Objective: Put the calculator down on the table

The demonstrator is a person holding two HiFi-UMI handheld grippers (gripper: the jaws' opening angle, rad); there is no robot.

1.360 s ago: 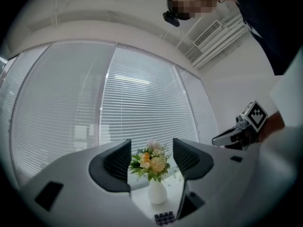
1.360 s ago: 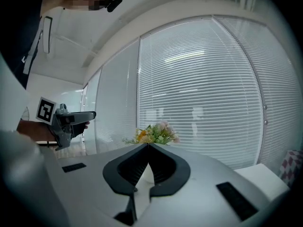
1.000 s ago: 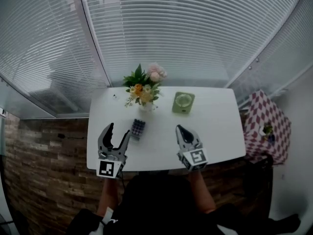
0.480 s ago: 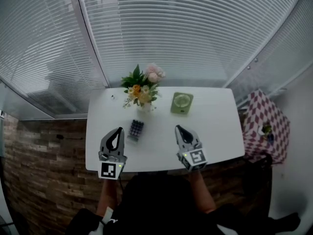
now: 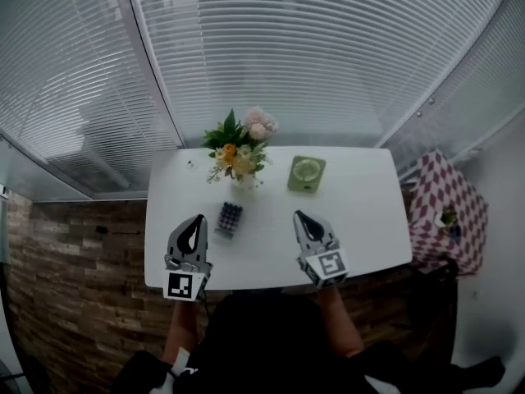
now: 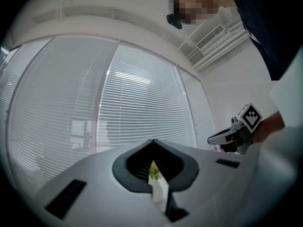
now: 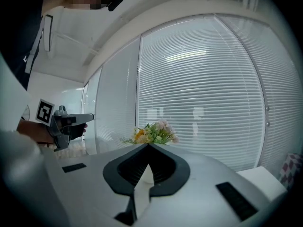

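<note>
The calculator point(image 5: 230, 218), dark with rows of pale keys, lies flat on the white table point(image 5: 361, 220), left of centre. My left gripper point(image 5: 196, 222) hovers over the table's near left edge, a short way left of the calculator and not touching it. Its jaws are shut with nothing between them, as the left gripper view also shows for this left gripper point(image 6: 152, 142). My right gripper point(image 5: 299, 217) is over the near edge, right of the calculator, shut and empty. In the right gripper view the right gripper point(image 7: 147, 146) has closed jaws, and the left gripper point(image 7: 71, 123) shows at the left.
A vase of flowers point(image 5: 239, 150) stands at the table's far side, just beyond the calculator. A green square object with a round face point(image 5: 307, 173) lies to its right. A red-and-white checked stool point(image 5: 447, 208) stands off the table's right end. Window blinds run behind.
My left gripper's jaws went from wide open to shut, with nothing in them. The calculator stayed on the table, and the right gripper kept still.
</note>
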